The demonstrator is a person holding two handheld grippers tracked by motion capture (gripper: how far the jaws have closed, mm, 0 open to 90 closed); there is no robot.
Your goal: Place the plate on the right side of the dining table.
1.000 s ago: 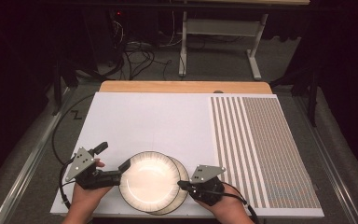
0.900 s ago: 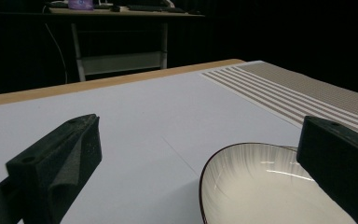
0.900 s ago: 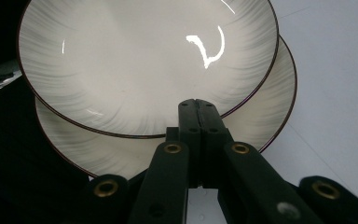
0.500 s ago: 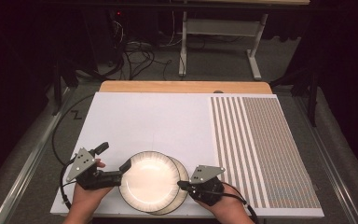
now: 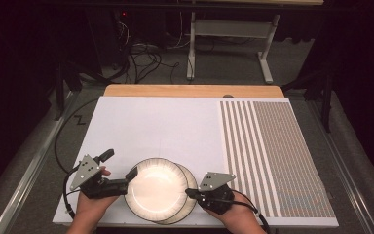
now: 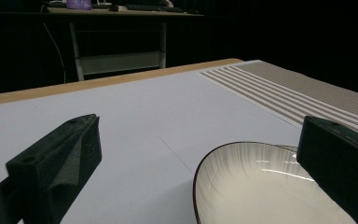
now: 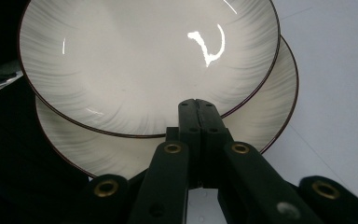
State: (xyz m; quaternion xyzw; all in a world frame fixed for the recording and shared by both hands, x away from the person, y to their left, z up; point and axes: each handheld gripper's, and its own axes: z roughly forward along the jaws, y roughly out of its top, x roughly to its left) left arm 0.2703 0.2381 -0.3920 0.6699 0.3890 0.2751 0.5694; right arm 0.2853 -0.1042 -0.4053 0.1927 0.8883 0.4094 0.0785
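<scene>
Two round cream ceramic plates with dark rims, upper plate [image 5: 155, 189] stacked off-centre on lower plate [image 5: 191, 195], lying on white tabletop sheet [image 5: 156, 126] near its front edge; left gripper [image 5: 121, 170] jaws wide apart, one jaw touching upper plate's left rim, nothing clamped; right gripper [image 7: 198, 109] jaws pressed together at plates' right edge, whether on a rim cannot tell; brown-striped panel [image 5: 272, 151] to the right.

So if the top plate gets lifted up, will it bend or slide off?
The top plate looks glazed and rigid, so it probably won't bend, though it might chip. Its shiny surface suggests it's slippery. It lies off-centre on the lower plate, so a push would likely slide it.
</scene>
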